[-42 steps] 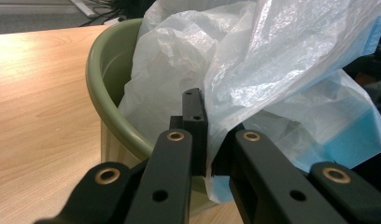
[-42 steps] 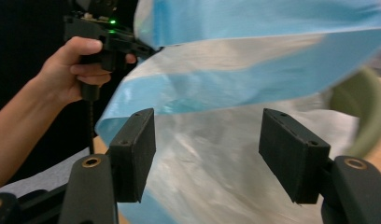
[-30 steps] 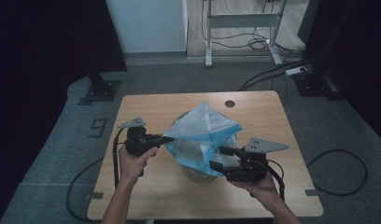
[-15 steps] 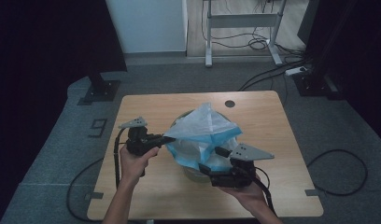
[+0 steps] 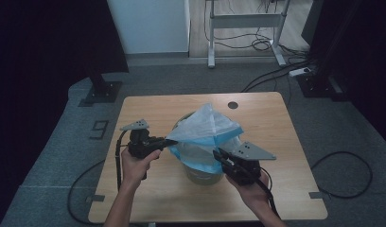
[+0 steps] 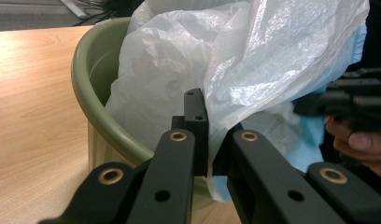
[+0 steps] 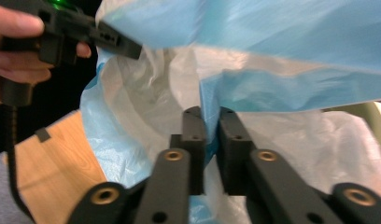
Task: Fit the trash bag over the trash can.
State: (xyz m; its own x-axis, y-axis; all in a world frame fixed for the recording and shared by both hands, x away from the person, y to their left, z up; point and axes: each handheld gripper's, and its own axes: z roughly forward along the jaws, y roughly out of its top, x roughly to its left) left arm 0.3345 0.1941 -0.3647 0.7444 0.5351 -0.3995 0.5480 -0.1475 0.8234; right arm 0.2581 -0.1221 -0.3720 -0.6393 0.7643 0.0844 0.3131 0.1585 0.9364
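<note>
Two hand-held grippers (image 5: pixel 170 142) (image 5: pixel 218 154) level, flanking bag (image 5: pixel 205 125)

You are in a lab-like recording room, not a home. Your wooden table (image 5: pixel 134 198) stands alone on grey carpet (image 5: pixel 54 156), ringed by black curtains (image 5: pixel 39 42). Cables (image 5: pixel 342 170) trail across the floor to a power strip (image 5: pixel 302 72), and a bare metal desk frame (image 5: pixel 245 21) stands behind.
</note>
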